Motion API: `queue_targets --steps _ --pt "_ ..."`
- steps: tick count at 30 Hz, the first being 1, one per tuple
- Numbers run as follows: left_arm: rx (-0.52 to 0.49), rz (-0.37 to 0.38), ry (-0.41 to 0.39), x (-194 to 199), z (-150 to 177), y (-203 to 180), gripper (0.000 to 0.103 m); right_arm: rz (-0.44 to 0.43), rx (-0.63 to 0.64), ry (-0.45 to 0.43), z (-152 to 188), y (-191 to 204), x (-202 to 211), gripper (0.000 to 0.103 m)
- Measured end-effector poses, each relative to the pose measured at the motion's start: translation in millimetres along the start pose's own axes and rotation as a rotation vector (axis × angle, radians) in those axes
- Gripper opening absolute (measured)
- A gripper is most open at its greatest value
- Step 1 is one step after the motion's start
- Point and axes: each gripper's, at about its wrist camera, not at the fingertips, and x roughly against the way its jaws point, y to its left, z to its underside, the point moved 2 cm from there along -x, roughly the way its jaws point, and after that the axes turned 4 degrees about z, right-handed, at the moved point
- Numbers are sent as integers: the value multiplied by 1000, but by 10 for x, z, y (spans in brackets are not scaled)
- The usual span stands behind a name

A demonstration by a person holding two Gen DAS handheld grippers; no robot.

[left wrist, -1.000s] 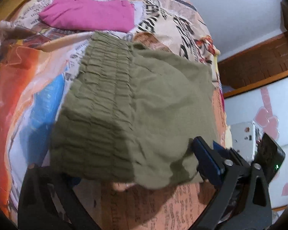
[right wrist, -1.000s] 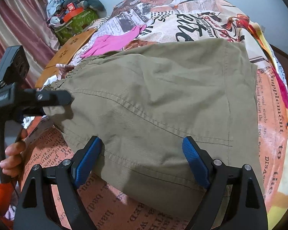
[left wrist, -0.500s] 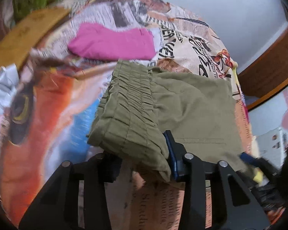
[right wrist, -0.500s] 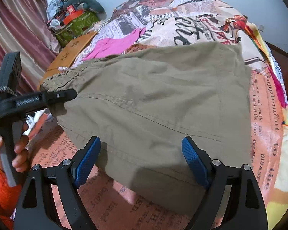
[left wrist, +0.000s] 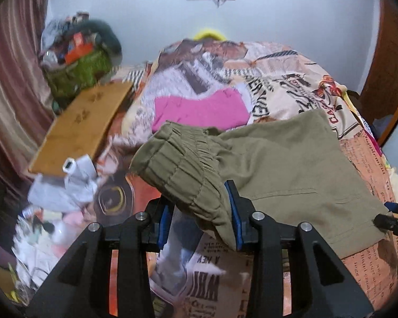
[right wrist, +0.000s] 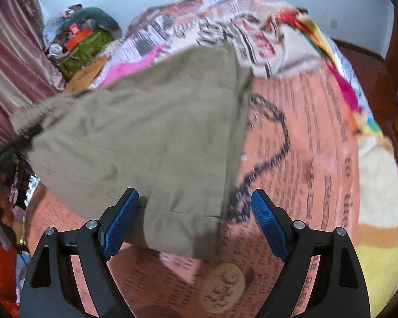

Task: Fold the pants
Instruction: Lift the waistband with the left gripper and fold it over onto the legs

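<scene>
Printed bedspread [right wrist: 318, 159] bare beside pants [left wrist: 278, 164] (waistband pinched in closing left claw [left wrist: 201, 212]), right claw [right wrist: 196, 220] wide, empty.

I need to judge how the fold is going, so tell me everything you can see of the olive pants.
The olive pants look like thin woven cotton with stitched seams and a gathered elastic waistband. They lie partly folded on the printed bedspread, just in front of a pink garment. The left gripper has the waistband's near corner between its blue pads, jaws closing, and that end is raised off the bed. The right gripper stands open at the near hem corner, not clamping it.
</scene>
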Motion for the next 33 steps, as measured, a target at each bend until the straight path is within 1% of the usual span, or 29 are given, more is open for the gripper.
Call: queue_targets --steps 3,5,7,12,14,18,23,26,27,33 --pt "-65 -36 -58 116 -87 -149 37 -17 -25 -1 24 -24 -12 85" --pt "-87 -34 -85 187 -156 -229 36 -20 -26 -7 34 -28 -14 85" --pt "-93 -7 -109 258 -248 -316 34 -25 -28 -11 43 -34 -16 85" --pt "-134 66 -161 422 -469 -584 31 -35 -33 -24 66 -49 -16 85" --pt "-167 104 -180 479 -542 -739 30 -37 -35 -28 82 -53 -12 85" --pt "-230 152 -198 544 -623 -1055 29 -45 -40 -33 83 -57 -12 85" --pt "-274 223 -188 554 -663 -1354 29 -52 -43 -38 88 -57 -7 85" --pt "-301 269 -162 523 -657 -1524 29 -56 -46 -41 92 -50 -7 85" --pt "-308 294 -147 507 -646 -1583 29 -57 -47 -41 92 -49 -9 86" --pt "-342 393 -73 452 -541 -1821 29 -62 -48 -45 91 -50 -14 86"
